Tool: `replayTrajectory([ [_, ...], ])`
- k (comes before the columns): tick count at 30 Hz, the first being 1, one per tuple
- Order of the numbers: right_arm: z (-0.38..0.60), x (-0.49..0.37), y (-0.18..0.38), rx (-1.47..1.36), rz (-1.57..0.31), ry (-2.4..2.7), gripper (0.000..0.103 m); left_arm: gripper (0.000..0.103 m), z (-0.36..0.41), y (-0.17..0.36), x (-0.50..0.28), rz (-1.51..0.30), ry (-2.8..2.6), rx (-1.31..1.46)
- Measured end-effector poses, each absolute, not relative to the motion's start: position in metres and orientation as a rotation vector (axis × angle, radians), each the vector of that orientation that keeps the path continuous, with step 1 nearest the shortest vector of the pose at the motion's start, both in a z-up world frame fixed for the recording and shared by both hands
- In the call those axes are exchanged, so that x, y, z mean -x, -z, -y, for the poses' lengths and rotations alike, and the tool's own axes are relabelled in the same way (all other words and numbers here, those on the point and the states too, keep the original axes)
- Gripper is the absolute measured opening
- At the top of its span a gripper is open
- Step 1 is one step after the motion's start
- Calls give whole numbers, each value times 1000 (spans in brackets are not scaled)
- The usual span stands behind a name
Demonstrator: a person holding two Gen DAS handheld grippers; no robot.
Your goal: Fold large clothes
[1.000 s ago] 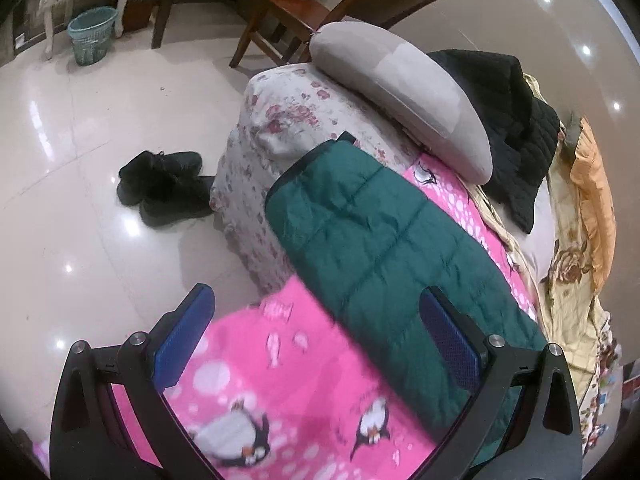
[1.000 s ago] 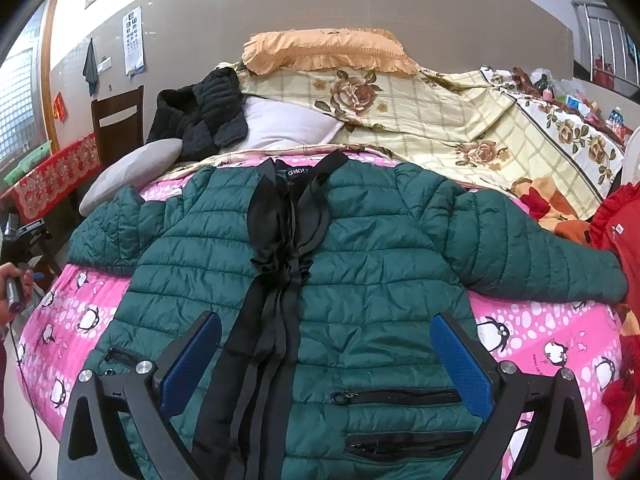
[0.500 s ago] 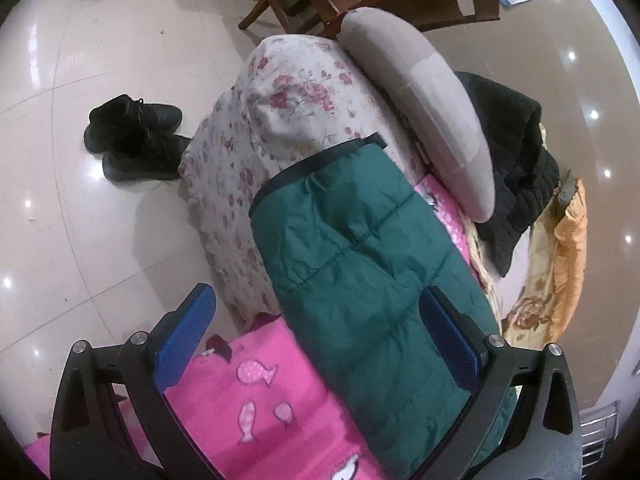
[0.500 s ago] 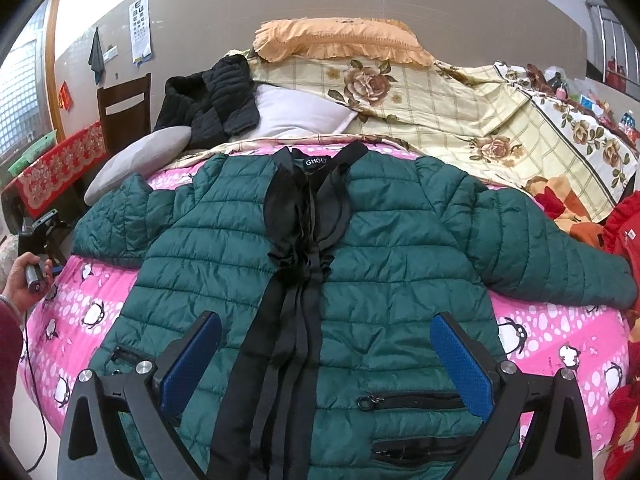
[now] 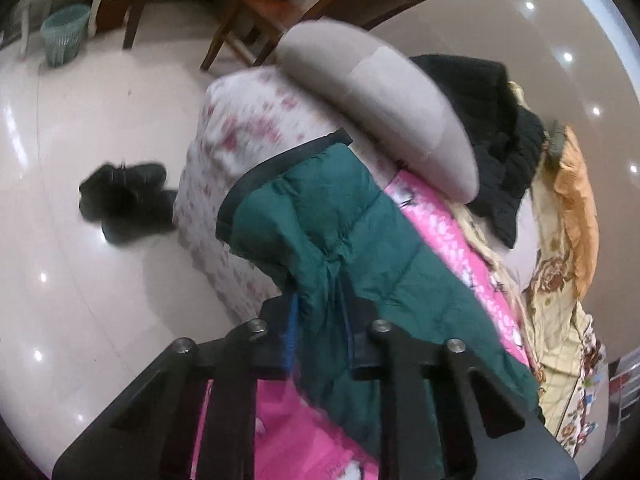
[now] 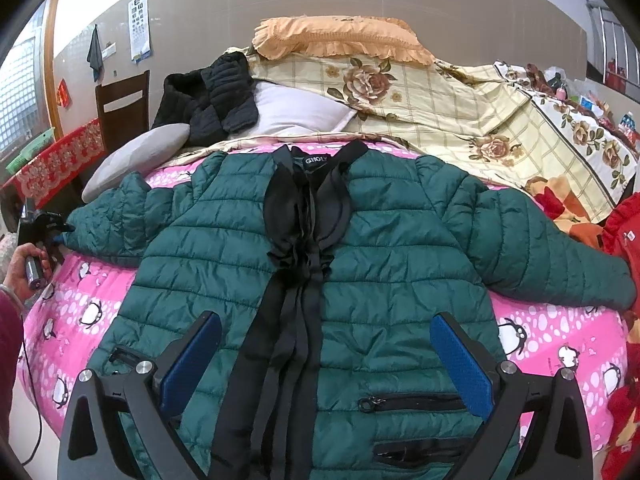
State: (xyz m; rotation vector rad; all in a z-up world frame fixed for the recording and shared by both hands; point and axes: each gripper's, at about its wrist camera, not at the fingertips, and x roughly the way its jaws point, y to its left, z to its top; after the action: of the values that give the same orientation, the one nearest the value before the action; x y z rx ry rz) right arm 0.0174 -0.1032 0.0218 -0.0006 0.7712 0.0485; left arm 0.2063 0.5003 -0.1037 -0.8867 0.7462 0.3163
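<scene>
1. Left wrist view: your left gripper (image 5: 320, 336) is clenched on the green puffer jacket (image 5: 360, 256), its blue pads pinching a bunched fold of the sleeve at 6 o'clock. The sleeve's black cuff (image 5: 276, 172) points toward 11 o'clock and hangs over the edge of the bed.
2. The sleeve lies on the pink penguin sheet (image 5: 436, 224), which shows from 1 o'clock of the pinch down to 6 o'clock. A grey pillow (image 5: 380, 108) sits at 12 o'clock, touching a black quilted coat (image 5: 496, 140) at 2 o'clock.
3. On the shiny floor at 9 o'clock stands a pair of black shoes (image 5: 124, 200); a green basket (image 5: 64, 32) is at 10 o'clock and a wooden chair (image 5: 320, 4) at 12 o'clock.
4. Right wrist view: your right gripper (image 6: 326, 360) is released, its blue pads wide apart above the jacket's lower front (image 6: 360, 280). The jacket lies front up, spread across the pink sheet (image 6: 80, 312), collar toward 12 o'clock, sleeves out to 9 and 3 o'clock.
5. At 9 o'clock, your left hand (image 6: 24, 268) holds the other gripper at the sleeve end. An orange pillow (image 6: 340, 36) lies at 12 o'clock on a floral quilt (image 6: 460, 112).
</scene>
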Motion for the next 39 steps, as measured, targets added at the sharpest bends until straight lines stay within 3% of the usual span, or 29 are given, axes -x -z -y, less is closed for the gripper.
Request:
replayTrajectory([
  [8,102,-9,-23,-19,-763,-81,103,9,-468,27,-182,-666,-217,729],
  [20,121,9,-35,-46,-733,-62,103,7,-341,-56,-156,-595,27,515],
  [33,149,27,-44,-78,-712,-27,103,3,-148,-82,-147,-607,344,294],
  [39,161,31,-45,-73,-726,-25,103,3,-122,-62,-152,-675,341,238],
])
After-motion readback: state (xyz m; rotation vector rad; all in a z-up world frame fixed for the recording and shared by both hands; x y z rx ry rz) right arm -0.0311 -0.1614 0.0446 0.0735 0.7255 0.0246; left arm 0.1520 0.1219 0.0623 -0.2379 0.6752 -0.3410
